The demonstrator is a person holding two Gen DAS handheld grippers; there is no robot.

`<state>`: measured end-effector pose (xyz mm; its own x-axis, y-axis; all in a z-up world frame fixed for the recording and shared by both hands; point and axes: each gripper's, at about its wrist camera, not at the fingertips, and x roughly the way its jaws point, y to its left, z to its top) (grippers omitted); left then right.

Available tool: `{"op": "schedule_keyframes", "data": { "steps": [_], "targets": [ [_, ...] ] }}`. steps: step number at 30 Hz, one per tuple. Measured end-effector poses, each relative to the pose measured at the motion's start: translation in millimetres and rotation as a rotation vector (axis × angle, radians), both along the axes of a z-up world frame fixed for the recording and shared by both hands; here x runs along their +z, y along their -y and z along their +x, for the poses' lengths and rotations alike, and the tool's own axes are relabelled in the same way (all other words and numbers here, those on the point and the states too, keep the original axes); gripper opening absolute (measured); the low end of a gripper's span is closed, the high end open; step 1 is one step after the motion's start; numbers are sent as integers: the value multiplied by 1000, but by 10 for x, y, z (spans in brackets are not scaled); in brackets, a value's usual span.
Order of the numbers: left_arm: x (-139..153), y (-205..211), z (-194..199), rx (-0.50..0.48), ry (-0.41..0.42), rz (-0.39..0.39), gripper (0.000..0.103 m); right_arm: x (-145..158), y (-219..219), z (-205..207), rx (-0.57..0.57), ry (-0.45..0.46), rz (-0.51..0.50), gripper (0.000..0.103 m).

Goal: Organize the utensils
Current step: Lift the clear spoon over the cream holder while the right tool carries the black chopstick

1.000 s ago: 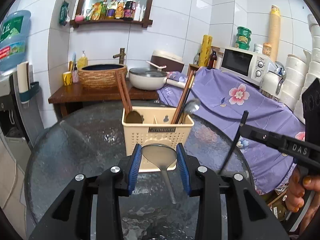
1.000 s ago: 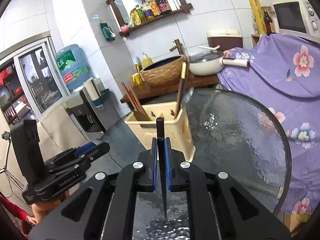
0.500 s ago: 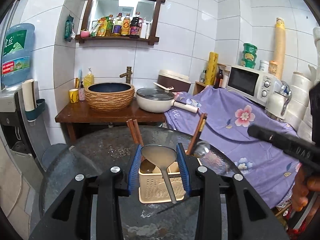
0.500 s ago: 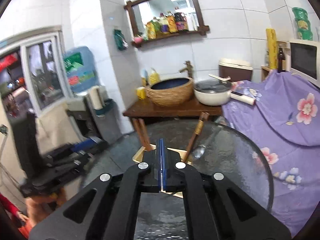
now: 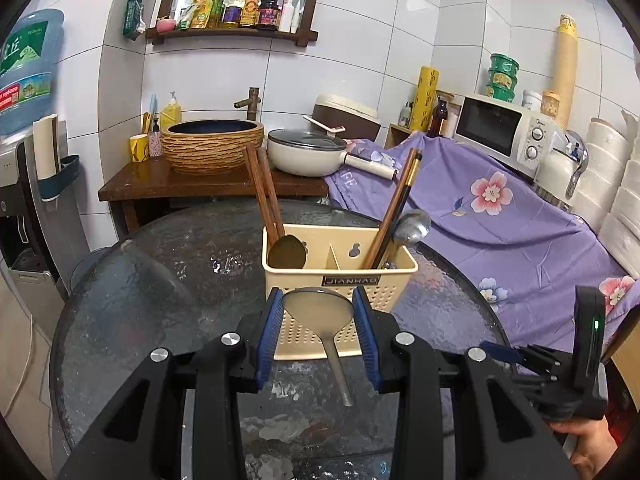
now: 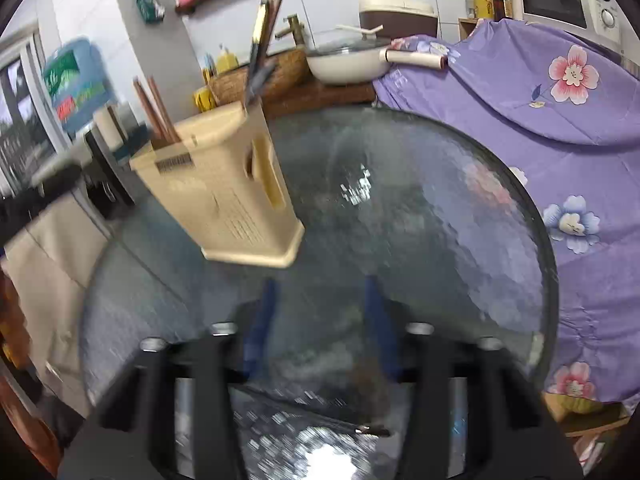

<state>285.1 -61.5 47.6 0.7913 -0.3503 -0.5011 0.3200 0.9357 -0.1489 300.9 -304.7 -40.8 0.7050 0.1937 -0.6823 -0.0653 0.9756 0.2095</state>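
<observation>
Indoors, round glass table (image 5: 160, 300), white tiled wall (image 5: 360, 60), purple floral cloth (image 5: 520, 220)

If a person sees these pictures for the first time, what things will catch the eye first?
First, the metal spoon, its bowl clamped between the left gripper's blue pads, close to the camera. Behind it, on the round glass table, stands a cream utensil caddy holding chopsticks and spoons. The right gripper is blurred, jaws opening, nothing between them.
</observation>
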Motion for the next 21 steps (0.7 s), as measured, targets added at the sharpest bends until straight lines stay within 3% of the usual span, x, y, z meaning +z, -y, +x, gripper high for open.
{"op": "schedule_keyframes", "data": {
  "steps": [2, 4, 7, 10, 15, 18, 21],
  "targets": [
    [-4, -7, -61, 1, 12, -4, 35, -60, 13, -99, 58, -8, -6, 50],
    [-7, -17, -106, -8, 13, -17, 35, -157, -59, -278, 213, -24, -30, 50],
    [-29, 2, -169, -24, 12, -12, 35, -302, -188, -516, 362, -36, -154, 50],
    [-39, -5, -189, -26, 12, -10, 35, -425, -267, -646, 431, -58, -253, 50],
    [-22, -50, -208, -11, 19, -12, 35, -367, -398, -548, 474, -50, -173, 50],
    [0, -149, -233, 26, 37, 18, 35, -337, -799, -458, 590, -55, -190, 50],
    [20, -365, -272, 69, 39, 14, 35, -397, -1155, -316, 668, -75, -227, 42]
  ]
}}
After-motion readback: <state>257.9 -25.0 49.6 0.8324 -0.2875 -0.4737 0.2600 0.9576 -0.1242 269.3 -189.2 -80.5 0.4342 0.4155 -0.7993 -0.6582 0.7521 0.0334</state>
